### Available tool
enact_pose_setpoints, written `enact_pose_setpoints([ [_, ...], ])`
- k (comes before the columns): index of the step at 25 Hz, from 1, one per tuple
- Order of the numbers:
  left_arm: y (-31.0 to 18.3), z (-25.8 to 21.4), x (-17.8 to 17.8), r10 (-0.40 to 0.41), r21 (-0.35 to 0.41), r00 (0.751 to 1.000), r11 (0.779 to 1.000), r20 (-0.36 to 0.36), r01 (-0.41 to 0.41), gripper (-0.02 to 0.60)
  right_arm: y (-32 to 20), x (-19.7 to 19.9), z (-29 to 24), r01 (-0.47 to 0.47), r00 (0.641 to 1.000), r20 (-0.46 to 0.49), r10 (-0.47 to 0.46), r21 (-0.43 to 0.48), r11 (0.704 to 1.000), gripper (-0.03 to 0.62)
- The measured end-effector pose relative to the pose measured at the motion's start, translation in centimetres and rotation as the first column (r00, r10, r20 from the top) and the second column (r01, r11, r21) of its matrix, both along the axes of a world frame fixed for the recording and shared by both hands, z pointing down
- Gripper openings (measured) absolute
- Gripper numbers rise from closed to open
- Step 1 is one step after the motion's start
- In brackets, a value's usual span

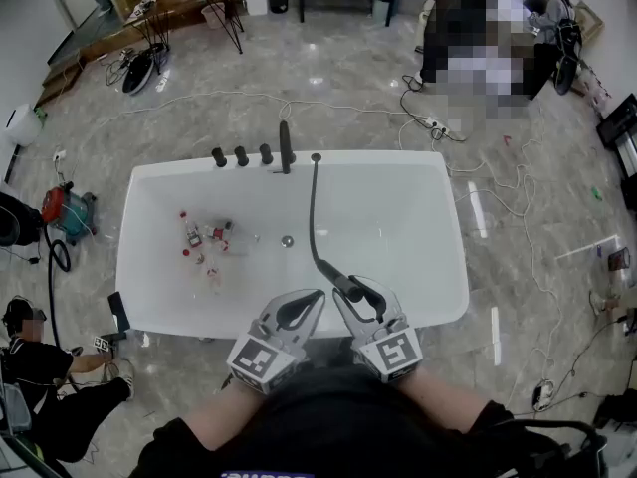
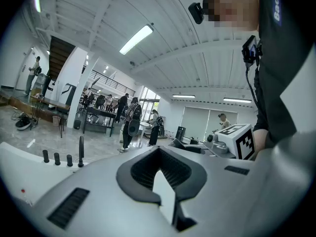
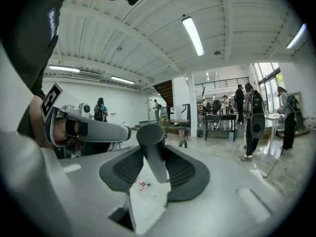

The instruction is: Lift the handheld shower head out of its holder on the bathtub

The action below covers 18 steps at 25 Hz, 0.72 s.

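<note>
The white bathtub (image 1: 149,297) lies below me in the head view. My right gripper (image 1: 356,289) is shut on the dark handle of the shower head (image 1: 345,285), just above the tub's near rim. The black hose (image 1: 313,207) runs from the handle back to the holder (image 1: 316,157) on the far rim. In the right gripper view the handle (image 3: 152,149) stands upright between the pads (image 3: 180,172). My left gripper (image 1: 317,297) hovers right beside it, fingertips together and holding nothing. In the left gripper view its jaws (image 2: 158,152) meet at the tips, and the tub's taps (image 2: 80,152) show at far left.
A black spout (image 1: 286,147) and three knobs (image 1: 241,155) line the far rim. Several small bottles (image 1: 204,242) lie in the tub's left half, near the drain (image 1: 287,240). A person sits on the floor at lower left (image 1: 40,366). Cables (image 1: 518,207) trail over the floor.
</note>
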<state>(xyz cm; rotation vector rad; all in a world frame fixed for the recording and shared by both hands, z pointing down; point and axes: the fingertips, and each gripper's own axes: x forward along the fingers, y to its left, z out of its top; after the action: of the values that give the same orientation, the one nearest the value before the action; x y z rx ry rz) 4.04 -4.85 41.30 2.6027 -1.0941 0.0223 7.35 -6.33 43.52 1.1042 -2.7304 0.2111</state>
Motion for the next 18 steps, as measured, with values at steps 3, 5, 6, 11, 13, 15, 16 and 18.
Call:
enact_pose_setpoints([
  [3,-0.05,0.01,0.16,-0.007,-0.002,1.0,1.0,-0.016,0.007,0.0,-0.11,0.03,0.15,0.001,1.0,0.003,-0.001,-0.005,1.0,0.133],
  [5,-0.11,-0.09,0.18,-0.011,-0.005,1.0,1.0,-0.021,0.011,0.0,-0.24,0.05,0.25,0.002,1.0,0.007,-0.002,-0.004,1.0,0.133],
  [6,-0.13,-0.03,0.12,-0.012,-0.003,1.0,1.0,-0.019,0.012,0.0,-0.3,0.0,0.24,0.003,1.0,0.009,-0.003,-0.002,1.0,0.133],
  [11,0.05,0.32,-0.19,-0.02,0.007,1.0,1.0,-0.008,0.02,0.0,-0.35,0.02,0.39,0.002,1.0,0.003,-0.002,-0.004,1.0,0.133],
  [13,0.03,0.26,-0.1,-0.022,0.003,1.0,1.0,-0.014,0.022,0.0,-0.44,0.16,0.32,0.002,1.0,-0.001,-0.002,-0.005,1.0,0.133],
  [15,-0.02,0.14,-0.02,-0.021,0.007,1.0,1.0,-0.005,0.021,0.0,-0.47,0.26,0.23,0.003,1.0,-0.003,-0.003,-0.006,1.0,0.133],
  [16,0.01,-0.01,0.03,-0.017,0.009,1.0,1.0,0.0,0.017,0.0,-0.44,0.26,0.21,0.004,1.0,-0.003,-0.004,-0.006,1.0,0.133],
  [18,0.17,-0.18,0.05,-0.013,0.006,1.0,1.0,-0.001,0.013,0.0,-0.34,0.15,0.24,0.003,1.0,-0.002,-0.003,-0.009,1.0,0.133],
])
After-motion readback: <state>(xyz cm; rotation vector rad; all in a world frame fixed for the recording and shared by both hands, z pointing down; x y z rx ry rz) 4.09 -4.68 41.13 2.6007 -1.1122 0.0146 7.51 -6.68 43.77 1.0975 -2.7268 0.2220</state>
